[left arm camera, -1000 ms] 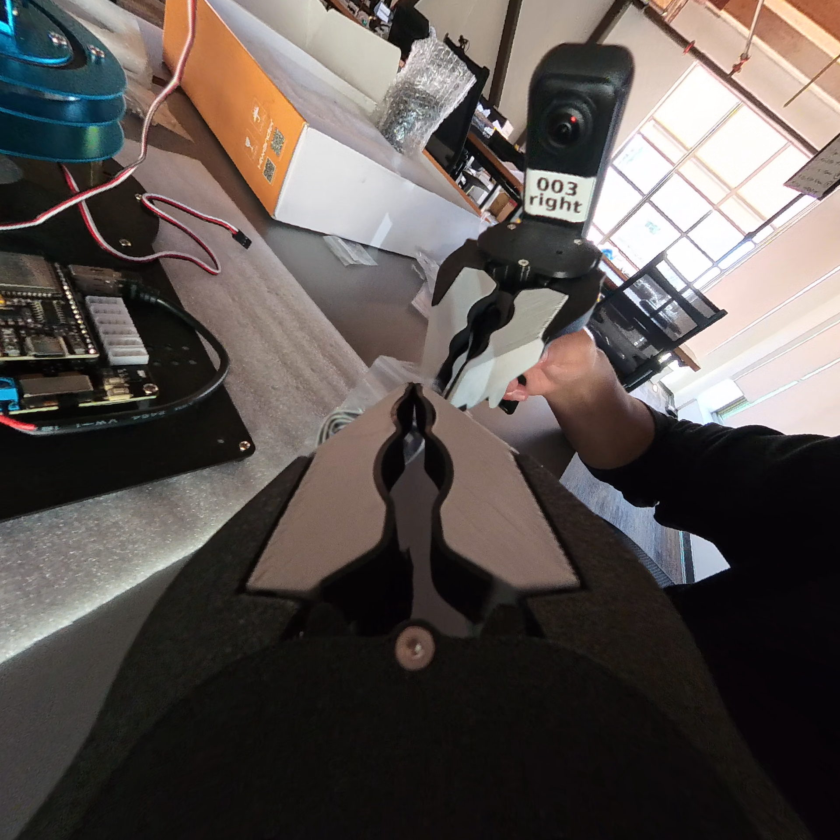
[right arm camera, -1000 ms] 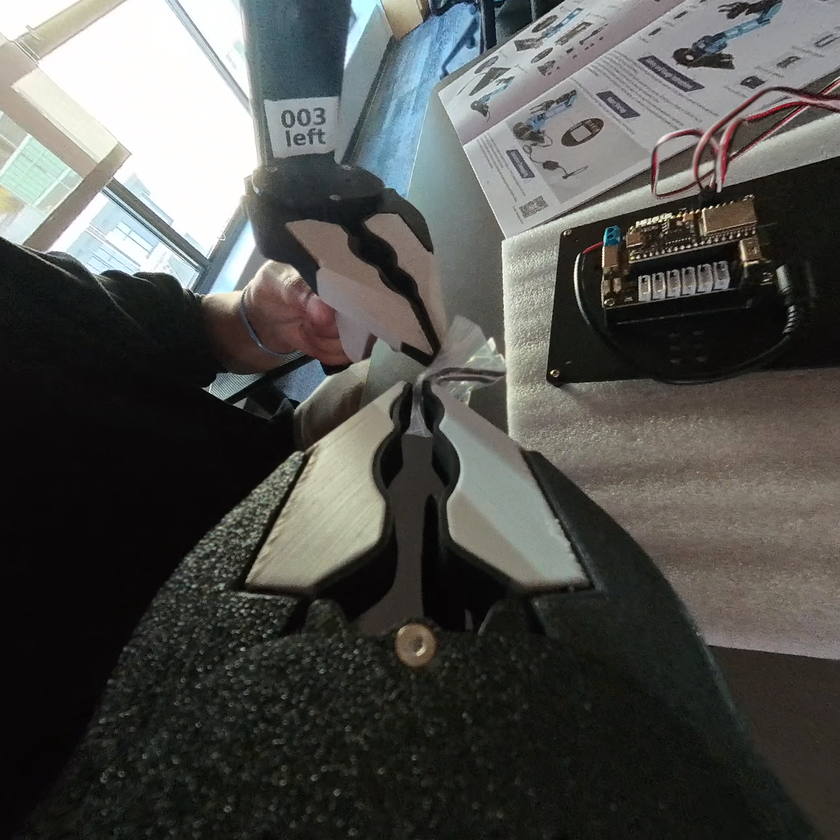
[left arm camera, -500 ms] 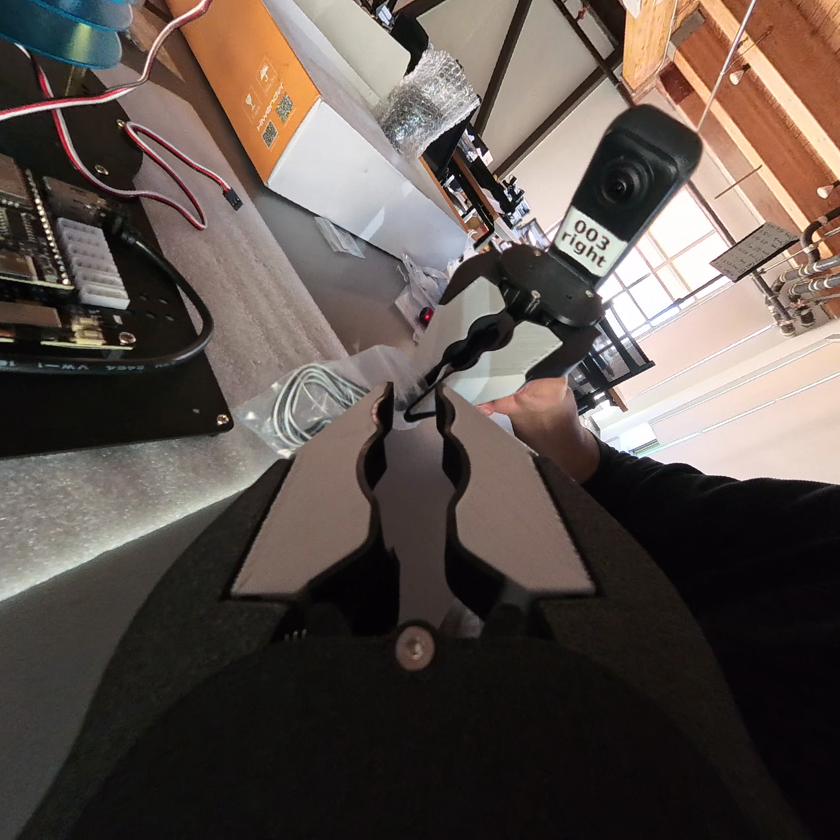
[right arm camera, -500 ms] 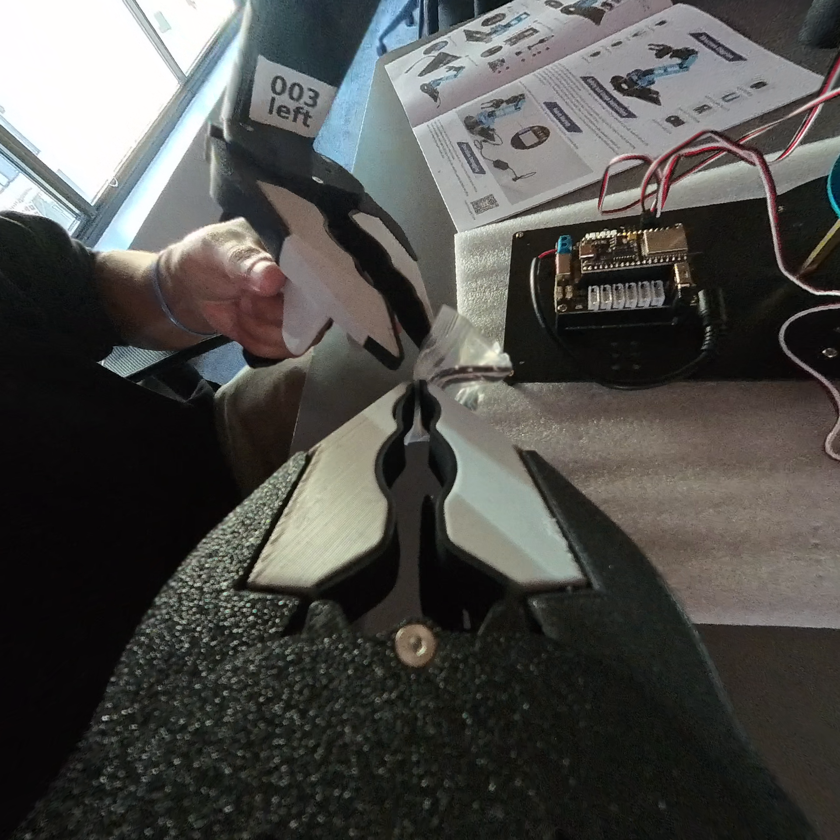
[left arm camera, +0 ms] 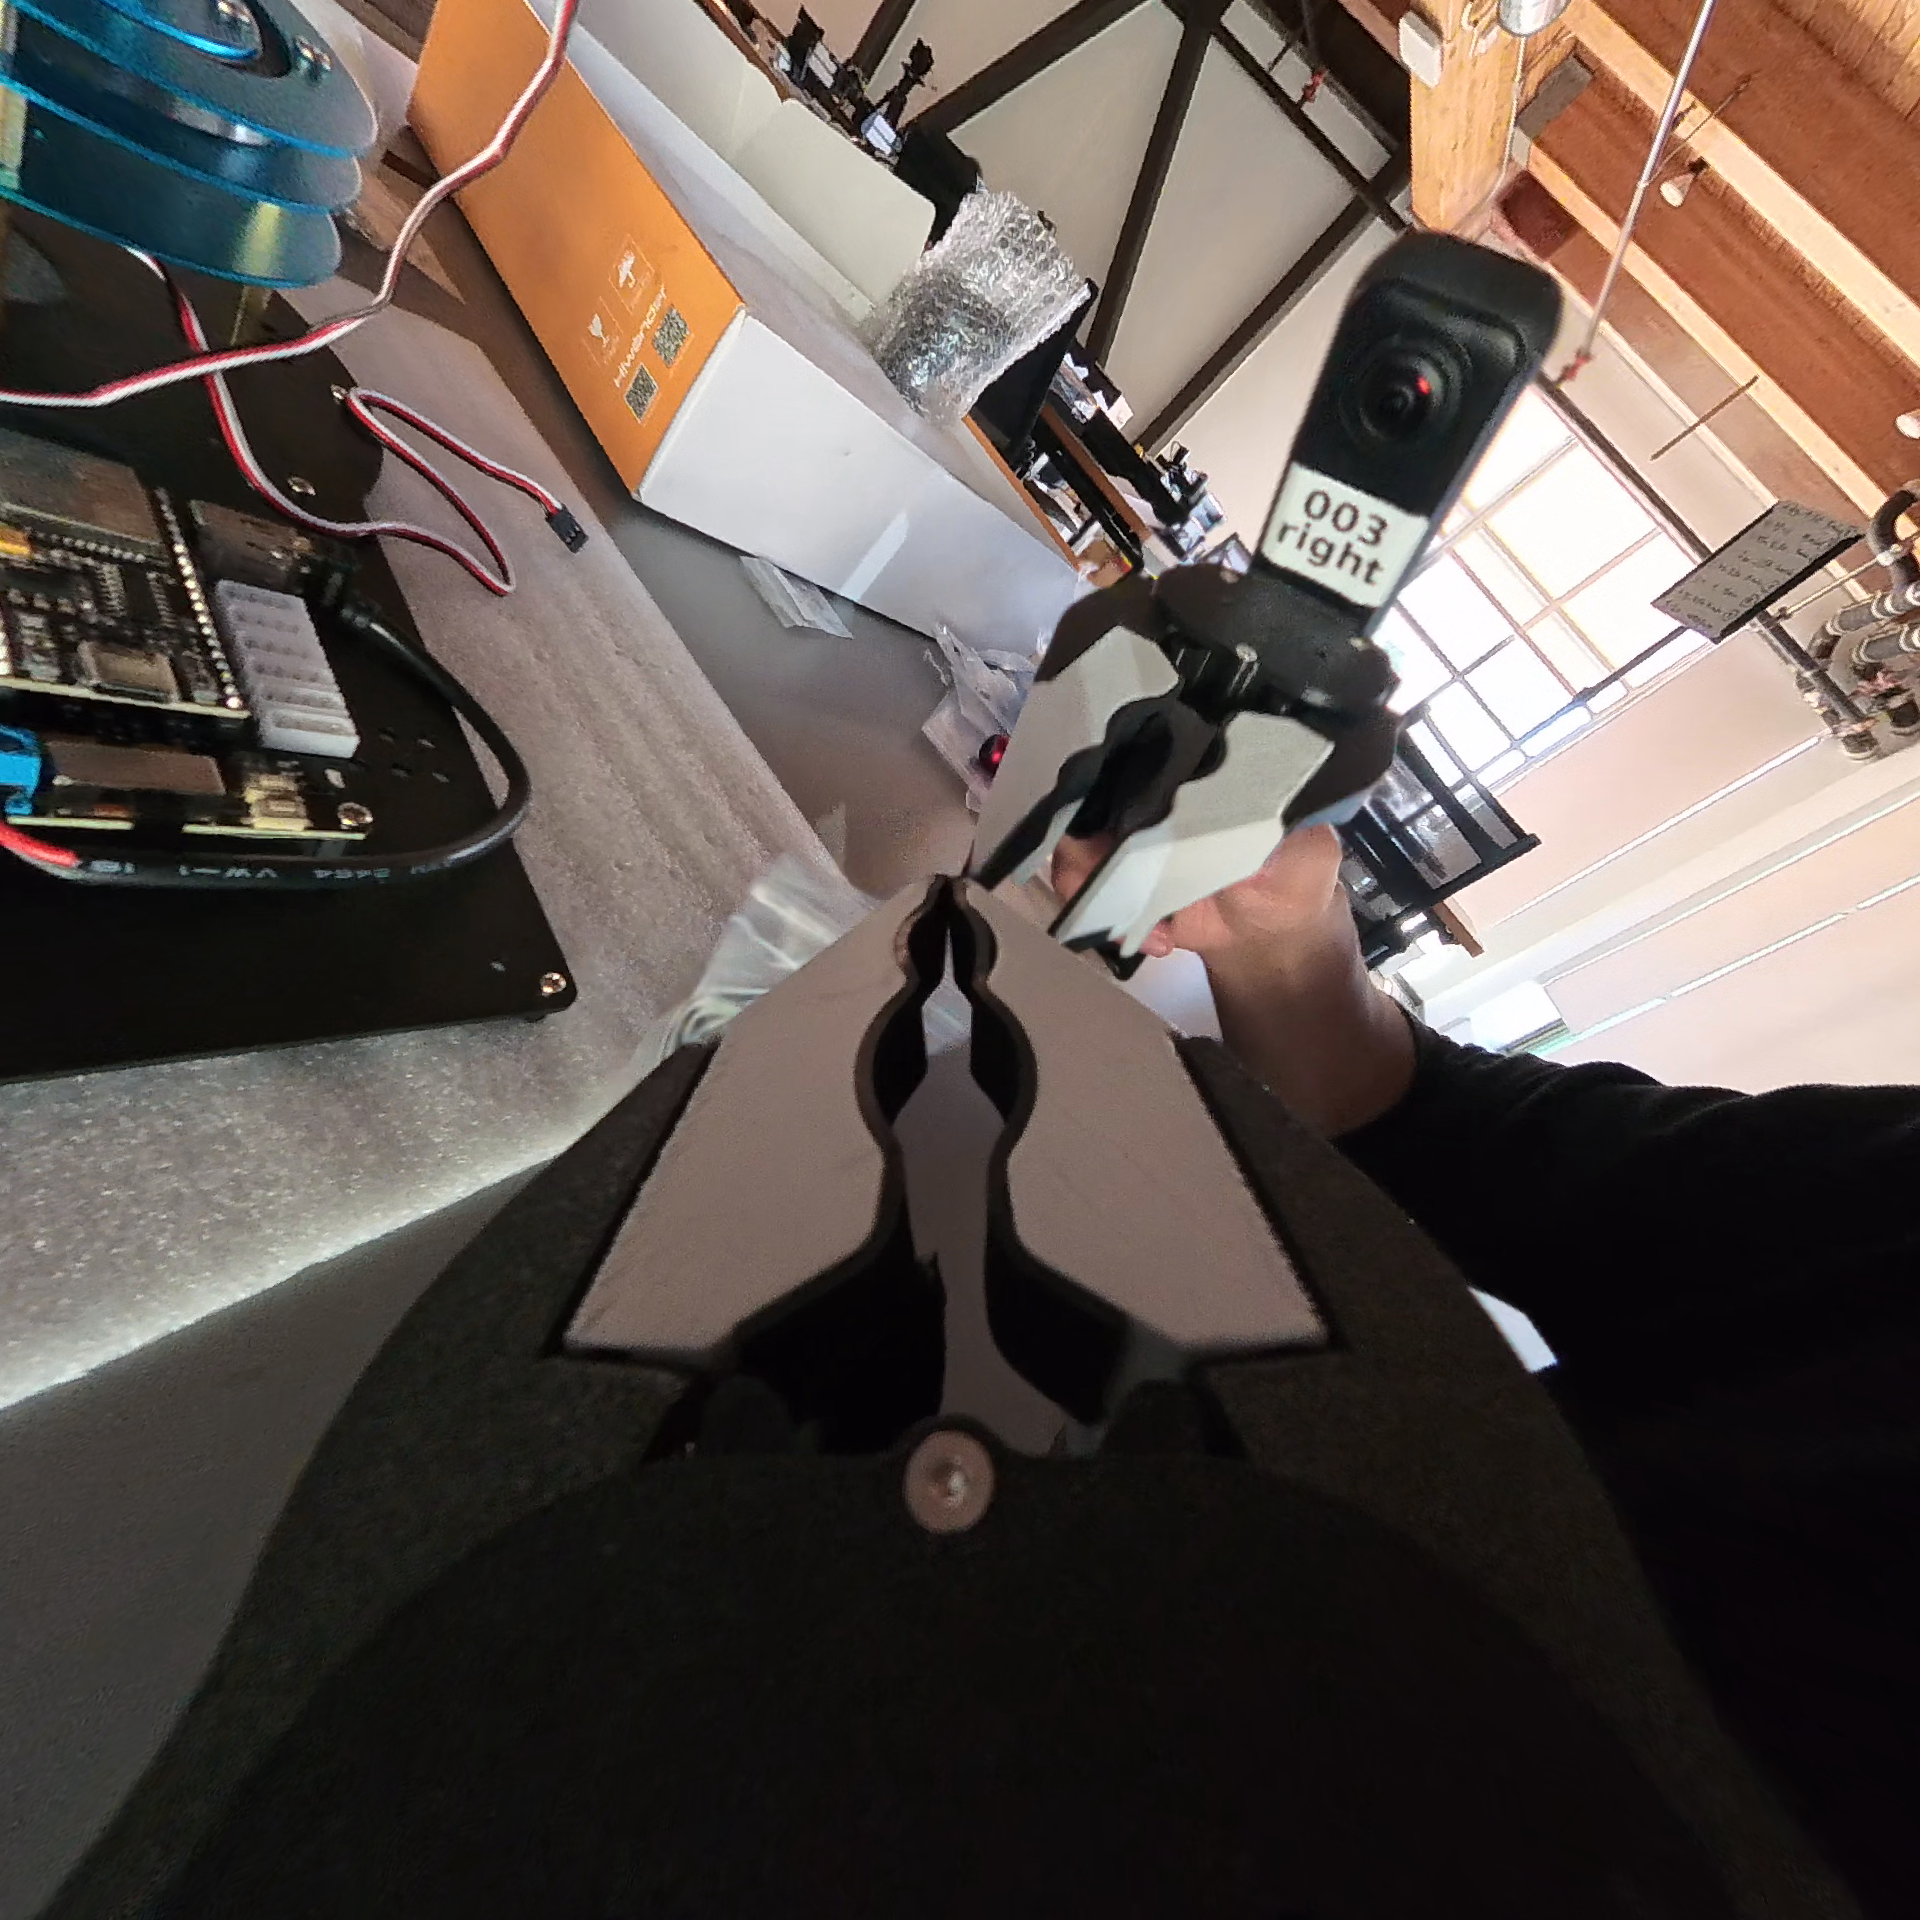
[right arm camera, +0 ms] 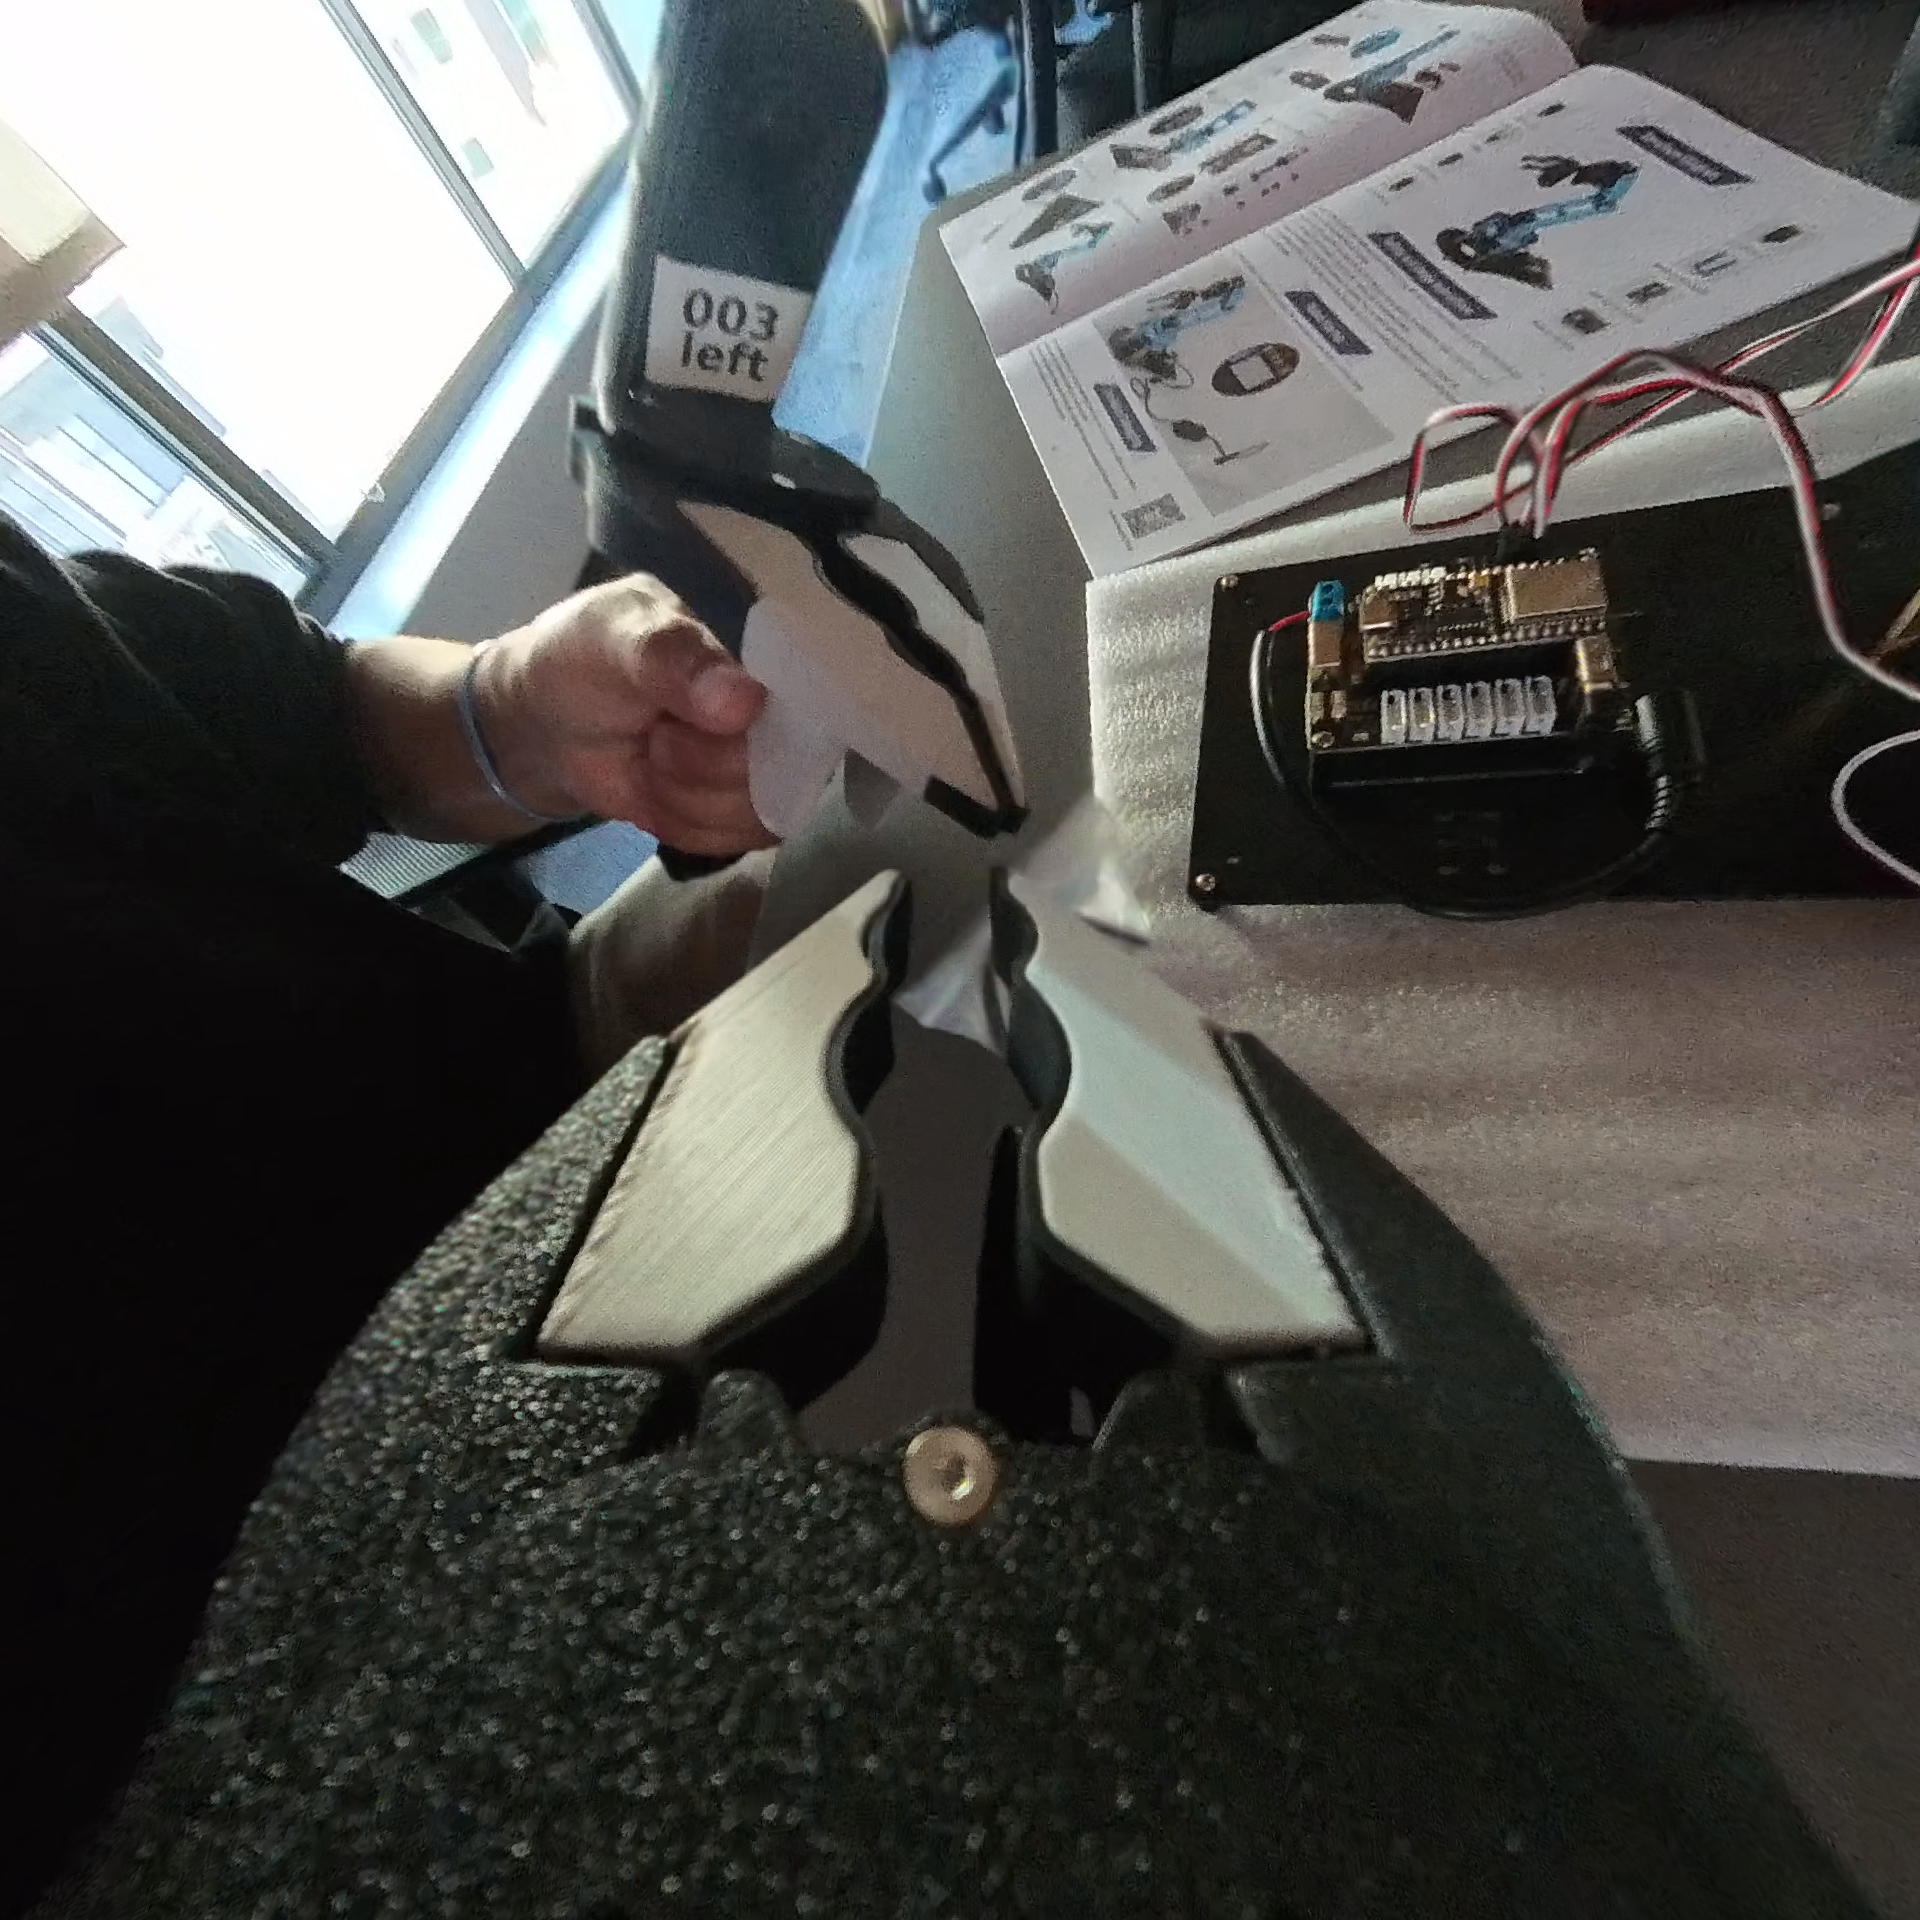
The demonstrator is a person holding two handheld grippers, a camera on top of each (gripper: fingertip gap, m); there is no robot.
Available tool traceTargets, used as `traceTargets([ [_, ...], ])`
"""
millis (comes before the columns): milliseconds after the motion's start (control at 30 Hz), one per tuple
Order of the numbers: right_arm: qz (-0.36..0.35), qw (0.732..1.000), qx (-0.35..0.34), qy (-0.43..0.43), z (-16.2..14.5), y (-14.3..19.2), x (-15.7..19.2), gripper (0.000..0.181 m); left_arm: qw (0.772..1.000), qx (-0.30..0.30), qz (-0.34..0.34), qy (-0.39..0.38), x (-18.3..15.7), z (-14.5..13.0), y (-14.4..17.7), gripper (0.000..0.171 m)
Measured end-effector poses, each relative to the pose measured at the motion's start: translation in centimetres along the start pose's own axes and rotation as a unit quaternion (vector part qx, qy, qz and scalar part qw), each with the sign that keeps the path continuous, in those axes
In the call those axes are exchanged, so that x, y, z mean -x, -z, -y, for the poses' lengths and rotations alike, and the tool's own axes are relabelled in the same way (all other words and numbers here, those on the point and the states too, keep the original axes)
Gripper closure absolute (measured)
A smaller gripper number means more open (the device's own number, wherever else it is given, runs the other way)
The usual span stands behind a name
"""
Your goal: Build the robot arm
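A small clear plastic bag [left arm camera: 764, 930] with thin wires inside hangs over the white foam sheet [right arm camera: 1455, 1091]. My left gripper [left arm camera: 948, 896] is shut, with its tips pinched on the bag's edge. It also shows in the right wrist view [right arm camera: 1003, 821], touching the bag [right arm camera: 1086, 857]. My right gripper [right arm camera: 948, 888] is open, with part of the bag lying between its fingers. In the left wrist view the right gripper [left arm camera: 1049, 904] is tip to tip with the left one. A hand holds each gripper.
A black base plate with a circuit board [right arm camera: 1455, 675] lies on the foam, with red-white wires [left arm camera: 436, 468] running off it. Blue discs [left arm camera: 187, 156] stand at far left. An orange-and-white box [left arm camera: 727, 364], bubble wrap [left arm camera: 977, 301] and an open booklet [right arm camera: 1299, 260] lie around. My left and right fingertips are right by each other.
One second ago both grippers pinched the bag. Then the left gripper opened while the right held it. Now the left gripper has shut on the bag and the right has opened.
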State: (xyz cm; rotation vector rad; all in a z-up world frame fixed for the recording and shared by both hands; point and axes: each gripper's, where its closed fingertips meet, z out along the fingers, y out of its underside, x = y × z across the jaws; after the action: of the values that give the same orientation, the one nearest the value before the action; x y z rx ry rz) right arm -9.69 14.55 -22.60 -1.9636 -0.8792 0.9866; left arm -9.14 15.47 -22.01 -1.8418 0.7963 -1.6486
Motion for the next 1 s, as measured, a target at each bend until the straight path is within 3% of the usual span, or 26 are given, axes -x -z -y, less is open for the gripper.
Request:
traceTargets([
  [100,0.011,0.999,-0.015,-0.034,0.4,0.6,-0.5,0.165,1.000,0.004,-0.001,-0.004,-0.2,-0.2,-0.1,0.171],
  [200,-0.018,0.999,0.030,-0.041,-1.2,0.8,-2.2,0.161,0.999,0.018,0.018,-0.020,0.2,-0.6,-0.1,0.171],
  [333,-0.025,0.989,0.122,-0.085,-4.5,2.8,-4.4,0.154,0.986,0.096,0.058,-0.127,0.4,-2.6,-0.3,0.171],
  [400,-0.014,0.982,0.154,-0.111,-6.4,3.2,-5.1,0.154,0.964,0.146,0.097,-0.202,1.1,-3.3,-0.5,0.133],
  [467,0.052,0.978,0.136,-0.152,-6.3,2.7,-4.1,0.156,0.948,0.149,0.109,-0.261,0.9,-2.8,-0.8,0.129],
  [600,0.131,0.962,0.089,-0.223,-5.1,2.5,-3.1,0.156,0.904,0.196,0.105,-0.365,0.9,-3.8,-1.6,0.096],
  [700,0.132,0.960,0.077,-0.234,-4.6,2.5,-3.0,0.157,0.884,0.222,0.101,-0.400,1.7,-4.8,-2.3,0.081],
  [767,0.138,0.958,0.083,-0.239,-4.9,1.9,-2.6,0.157,0.875,0.231,0.108,-0.411,2.5,-5.1,-3.1,0.082],
  [867,0.134,0.956,0.084,-0.245,-5.0,1.1,-2.3,0.161,0.865,0.241,0.111,-0.426,3.1,-5.6,-3.9,0.100],
  [1000,0.133,0.957,0.082,-0.246,-5.1,1.0,-2.4,0.173,0.869,0.233,0.108,-0.423,3.1,-5.7,-4.2,0.108],
])
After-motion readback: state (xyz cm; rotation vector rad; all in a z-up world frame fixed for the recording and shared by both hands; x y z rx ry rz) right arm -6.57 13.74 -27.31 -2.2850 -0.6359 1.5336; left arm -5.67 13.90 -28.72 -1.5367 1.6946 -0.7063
